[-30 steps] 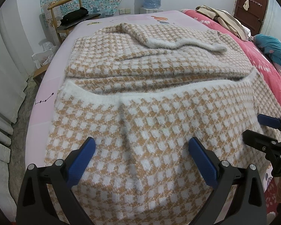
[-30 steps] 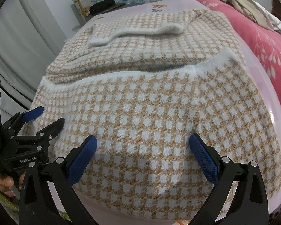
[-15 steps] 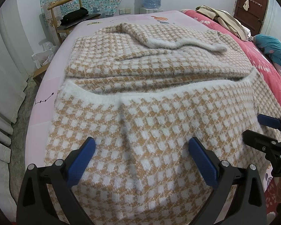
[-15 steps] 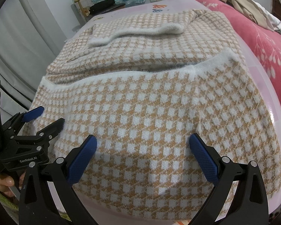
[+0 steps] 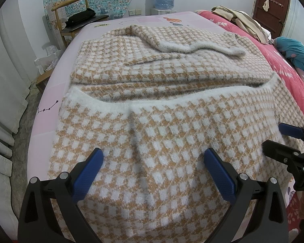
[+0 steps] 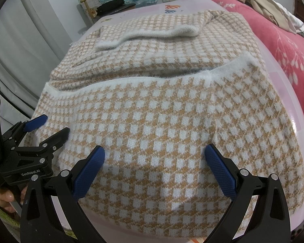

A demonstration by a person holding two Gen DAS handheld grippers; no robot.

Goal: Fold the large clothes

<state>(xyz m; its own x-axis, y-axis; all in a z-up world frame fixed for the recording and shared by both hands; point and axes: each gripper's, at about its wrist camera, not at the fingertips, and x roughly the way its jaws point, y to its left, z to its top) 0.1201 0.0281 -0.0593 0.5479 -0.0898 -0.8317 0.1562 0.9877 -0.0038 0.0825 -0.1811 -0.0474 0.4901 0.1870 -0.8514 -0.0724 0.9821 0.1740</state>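
A big tan-and-white checked knit garment (image 5: 172,121) lies spread across the pink bed (image 5: 50,93), its near part already turned up so a fuzzy white hem (image 5: 192,99) runs across the middle. The left claw (image 5: 152,168) and right claw (image 6: 154,162) hover over the near fold, both with jaws wide apart and gripping nothing. The knit looks thick, soft and floppy, probably stretchy and fairly heavy; pinching both layers at the near outer corners should keep it from sagging
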